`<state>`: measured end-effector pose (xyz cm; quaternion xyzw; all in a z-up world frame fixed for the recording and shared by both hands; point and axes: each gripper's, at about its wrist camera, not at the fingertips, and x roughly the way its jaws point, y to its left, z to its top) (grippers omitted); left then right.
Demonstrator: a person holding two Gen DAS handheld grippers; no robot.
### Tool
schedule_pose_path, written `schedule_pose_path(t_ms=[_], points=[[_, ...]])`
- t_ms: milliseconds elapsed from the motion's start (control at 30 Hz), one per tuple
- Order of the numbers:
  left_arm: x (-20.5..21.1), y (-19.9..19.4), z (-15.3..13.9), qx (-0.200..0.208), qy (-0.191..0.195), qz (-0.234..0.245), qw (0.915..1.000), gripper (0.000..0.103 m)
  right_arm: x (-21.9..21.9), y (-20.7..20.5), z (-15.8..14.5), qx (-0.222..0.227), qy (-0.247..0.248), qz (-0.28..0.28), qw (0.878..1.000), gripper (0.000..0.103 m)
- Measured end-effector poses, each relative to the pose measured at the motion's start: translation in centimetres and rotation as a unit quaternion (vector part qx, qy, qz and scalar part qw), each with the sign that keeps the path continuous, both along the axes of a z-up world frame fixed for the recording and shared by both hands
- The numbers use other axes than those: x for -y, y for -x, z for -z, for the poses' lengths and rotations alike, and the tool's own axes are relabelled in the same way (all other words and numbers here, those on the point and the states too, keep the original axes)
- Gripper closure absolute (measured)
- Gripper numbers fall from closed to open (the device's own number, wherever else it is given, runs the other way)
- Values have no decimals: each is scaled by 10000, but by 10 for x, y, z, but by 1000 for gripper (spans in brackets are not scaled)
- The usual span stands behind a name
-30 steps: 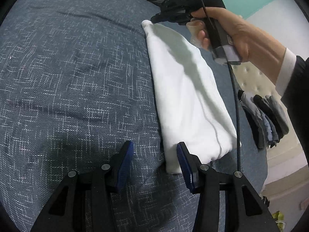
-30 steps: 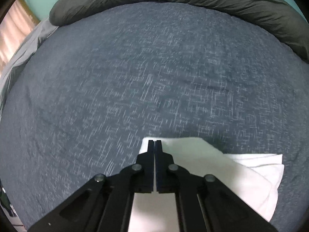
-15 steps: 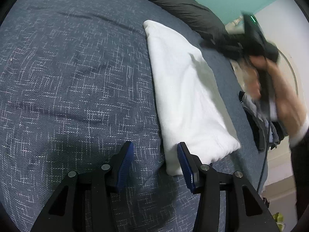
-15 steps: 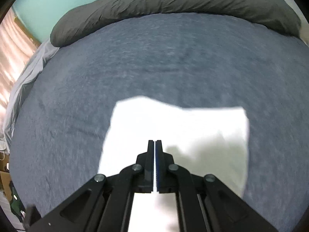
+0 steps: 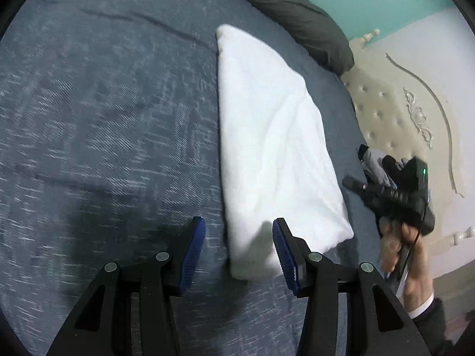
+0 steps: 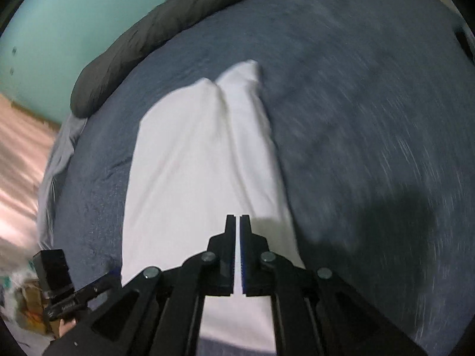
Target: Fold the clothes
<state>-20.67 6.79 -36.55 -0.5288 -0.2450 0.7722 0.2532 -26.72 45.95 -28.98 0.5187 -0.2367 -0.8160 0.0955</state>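
Left wrist view, garment: a folded white garment point(image 5: 276, 148) is lying as a long strip on the blue-grey bedspread point(image 5: 104, 118), its near end sitting between the fingers of the left gripper point(image 5: 239, 252).
Left wrist view, left claw: the jaws are standing spread, blue pads clear of the cloth and pinching nothing.
Left wrist view, right side: a person's hand point(image 5: 397, 243) is carrying the right gripper point(image 5: 356, 185) low beside the strip's edge, near a dark pile of clothes point(image 5: 377, 163) by the cream headboard point(image 5: 400, 112).
Left wrist view, risk: if the left jaws are closing here, they are likely catching only the top layer, and the fold is peeling open as it lifts.

Right wrist view, garment: the white strip point(image 6: 202, 163) is running away from the camera toward the dark rolled duvet point(image 6: 148, 38).
Right wrist view, right claw: the right gripper point(image 6: 239, 218) is showing a thin slit, having just been opening, with nothing between the fingers.
Right wrist view, risk: the frame is streaking with motion; a fast sweep this close over the cloth is risking a snag that drags the strip askew, and the crease near the far end is likely setting into the next fold.
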Motion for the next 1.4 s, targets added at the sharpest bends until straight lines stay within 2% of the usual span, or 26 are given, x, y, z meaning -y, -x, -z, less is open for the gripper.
schedule_pose_path(t_ms=[33, 100, 333, 500, 800, 1000, 1233, 1400], points=[[-3, 0, 0, 15, -7, 21, 10000, 52, -5, -5, 4, 58, 27, 39, 10000, 93], [-7, -3, -2, 10, 49, 42, 10000, 52, -14, -15, 10, 154, 92, 116, 9998, 67], [-13, -3, -1, 84, 115, -51, 9999, 48, -25, -34, 18, 289, 272, 82, 9992, 66], [-18, 2, 8, 348, -165, 12, 9993, 44, -24, -43, 30, 447, 370, -59, 9983, 65], [-24, 7, 14, 456, -388, 28, 9982, 42, -24, -45, 48, 609, 637, -47, 9961, 65], [-37, 21, 19, 451, -514, -8, 9977, 43, -28, -48, 54, 635, 932, 17, 9936, 65], [-42, 12, 11, 341, -453, 169, 9983, 46, -24, -48, 56, 619, 1049, -134, 9925, 65], [-40, 20, 23, 315, -595, 96, 9977, 46, -30, -43, 64, 635, 1271, -18, 9899, 65]])
